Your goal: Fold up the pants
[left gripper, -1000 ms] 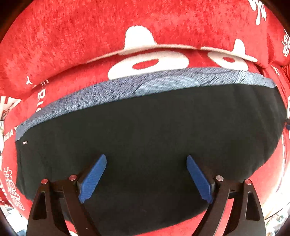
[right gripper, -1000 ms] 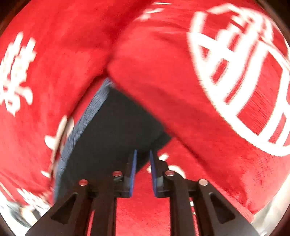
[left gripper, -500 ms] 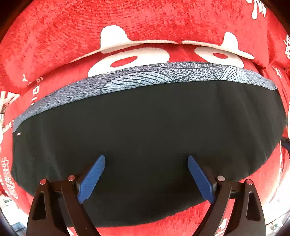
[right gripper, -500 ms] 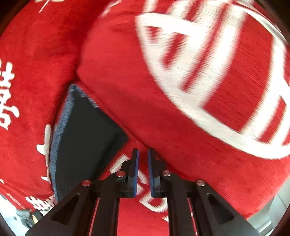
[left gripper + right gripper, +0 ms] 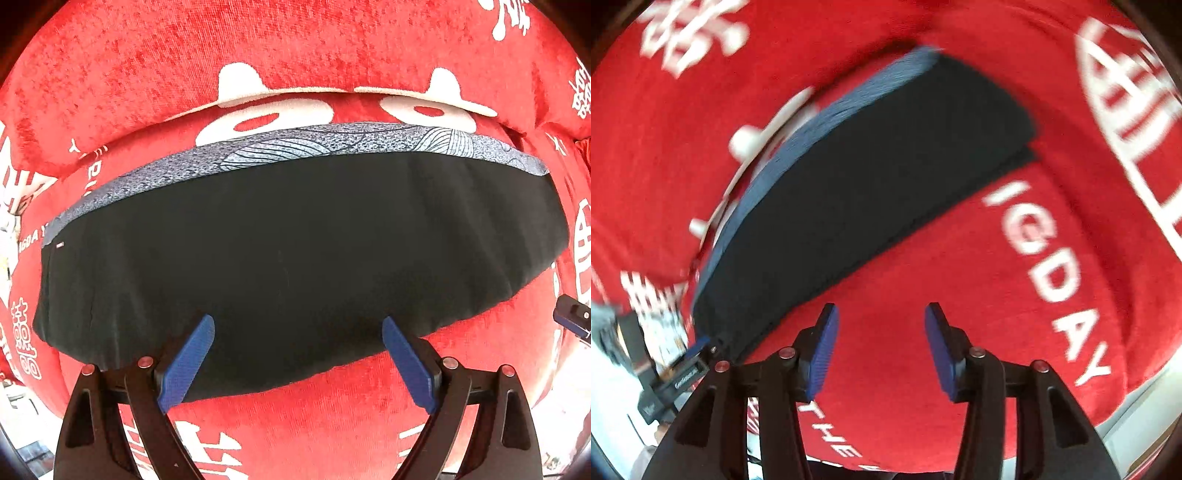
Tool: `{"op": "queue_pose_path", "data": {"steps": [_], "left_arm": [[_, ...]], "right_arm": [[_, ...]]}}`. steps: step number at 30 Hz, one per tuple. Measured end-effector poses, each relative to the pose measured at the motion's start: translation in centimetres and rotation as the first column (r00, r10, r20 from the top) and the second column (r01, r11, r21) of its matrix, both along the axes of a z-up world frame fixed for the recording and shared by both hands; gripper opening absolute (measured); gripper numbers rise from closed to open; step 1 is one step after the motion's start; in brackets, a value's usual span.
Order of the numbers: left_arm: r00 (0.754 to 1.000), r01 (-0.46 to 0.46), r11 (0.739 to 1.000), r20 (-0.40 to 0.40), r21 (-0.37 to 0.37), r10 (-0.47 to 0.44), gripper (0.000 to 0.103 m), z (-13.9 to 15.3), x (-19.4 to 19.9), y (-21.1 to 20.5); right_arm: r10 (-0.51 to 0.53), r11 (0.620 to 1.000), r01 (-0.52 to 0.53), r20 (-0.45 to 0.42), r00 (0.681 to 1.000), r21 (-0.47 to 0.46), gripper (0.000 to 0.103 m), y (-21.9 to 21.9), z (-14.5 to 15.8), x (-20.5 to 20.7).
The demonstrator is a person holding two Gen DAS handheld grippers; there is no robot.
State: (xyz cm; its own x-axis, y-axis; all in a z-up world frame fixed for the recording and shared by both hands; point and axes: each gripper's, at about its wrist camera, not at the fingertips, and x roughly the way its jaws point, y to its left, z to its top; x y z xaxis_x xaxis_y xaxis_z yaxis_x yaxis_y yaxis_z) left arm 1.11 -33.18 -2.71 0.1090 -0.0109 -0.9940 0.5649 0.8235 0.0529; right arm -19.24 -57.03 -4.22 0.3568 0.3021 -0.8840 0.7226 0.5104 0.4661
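Observation:
The black pants [image 5: 295,251] lie folded flat on a red plush cover, their grey patterned waistband [image 5: 332,144] along the far edge. My left gripper [image 5: 297,325] hangs straight above their near edge, open, with nothing between its blue pads. In the right wrist view the same folded pants [image 5: 871,177] lie up and to the left. My right gripper [image 5: 881,314] is over bare red cover beside them. Its jaws are opening and hold nothing. The tip of the right gripper [image 5: 574,319] peeks in at the left view's right edge.
The red cover [image 5: 1015,295] with white lettering spans a seat and raised cushions behind [image 5: 295,44] and to the right [image 5: 1108,92]. The left gripper's body [image 5: 672,380] and pale floor show at the right view's lower left.
My right gripper was shut and has opened; it swung back so the pants now fill more of its view. The left gripper pulled back a little, showing red cover below the pants.

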Motion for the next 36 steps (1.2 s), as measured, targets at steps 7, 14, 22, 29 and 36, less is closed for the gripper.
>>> {"op": "queue_pose_path", "data": {"steps": [7,14,22,29,36], "left_arm": [[0.993,-0.087,0.996,0.074,-0.018,0.088,0.093,-1.9,5.9,2.7],[0.988,-0.147,0.988,0.040,-0.038,0.148,0.093,-4.9,7.3,4.9],[0.992,-0.126,0.992,0.014,-0.010,0.126,0.093,-4.3,7.5,5.3],[0.999,-0.053,0.997,0.015,0.051,0.052,0.093,-4.6,6.3,6.9],[1.000,-0.017,0.999,-0.015,0.030,0.017,0.093,-3.2,5.3,8.0]], "right_arm": [[0.297,0.941,-0.268,0.124,0.947,-0.207,0.040,4.5,2.1,10.4],[0.282,0.930,-0.254,0.074,0.956,-0.264,0.030,3.2,-2.5,17.3],[0.142,0.946,-0.138,-0.007,0.990,-0.293,0.029,-0.8,-0.7,15.0],[0.372,0.897,-0.368,-0.034,0.928,-0.243,0.033,8.3,1.0,10.9],[0.240,0.953,-0.249,-0.072,0.968,-0.170,0.048,10.1,1.3,6.1]]}}
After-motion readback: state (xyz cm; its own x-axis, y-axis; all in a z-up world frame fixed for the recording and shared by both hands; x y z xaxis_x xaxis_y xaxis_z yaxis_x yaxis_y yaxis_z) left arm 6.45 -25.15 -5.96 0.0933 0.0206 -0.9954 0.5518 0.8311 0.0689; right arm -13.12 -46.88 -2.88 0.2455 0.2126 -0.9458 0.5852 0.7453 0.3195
